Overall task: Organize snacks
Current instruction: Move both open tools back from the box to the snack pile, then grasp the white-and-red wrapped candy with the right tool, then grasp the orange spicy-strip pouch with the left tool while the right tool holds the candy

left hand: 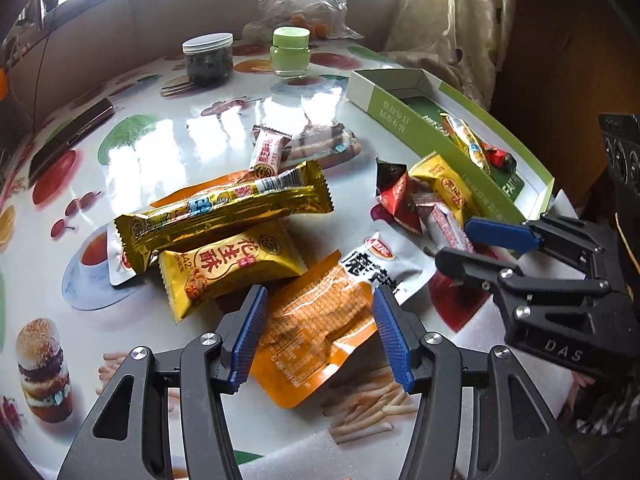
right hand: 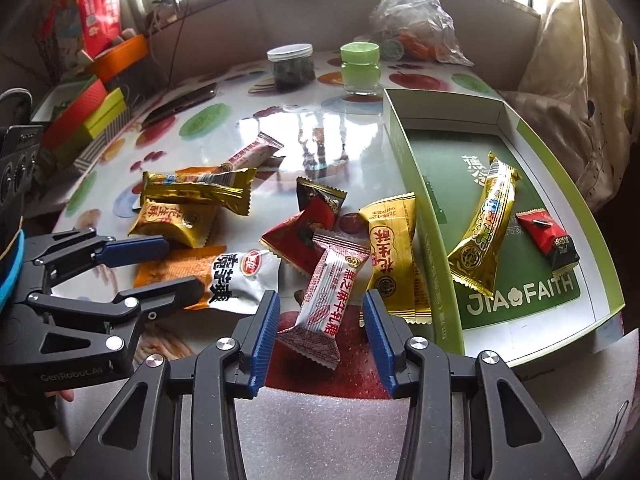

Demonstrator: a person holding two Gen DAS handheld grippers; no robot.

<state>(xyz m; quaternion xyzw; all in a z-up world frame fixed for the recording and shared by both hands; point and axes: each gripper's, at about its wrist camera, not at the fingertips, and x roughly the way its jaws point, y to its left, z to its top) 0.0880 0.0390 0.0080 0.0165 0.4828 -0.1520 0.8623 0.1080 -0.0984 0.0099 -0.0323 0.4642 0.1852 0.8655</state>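
Note:
My left gripper [left hand: 318,300] stands open around an orange and white snack packet [left hand: 316,324] lying flat on the table; its pads do not press it. Behind it lie a long gold bar [left hand: 224,212] and a yellow peanut pack [left hand: 232,268]. My right gripper [right hand: 322,304] is open with a pink and white candy [right hand: 324,296] between its fingers, clear of both pads. Beside that candy lie a red candy [right hand: 296,236] and a yellow pack [right hand: 394,248]. The green box [right hand: 400,152] at the right holds a gold bar [right hand: 486,224] and a red and black candy [right hand: 548,236].
At the back of the fruit-print table stand a dark-filled jar [left hand: 208,60], a green-lidded jar [left hand: 290,52] and a plastic bag [left hand: 304,4]. A phone [left hand: 72,136] lies at the left. Coloured boxes [right hand: 88,116] are stacked beyond the left edge.

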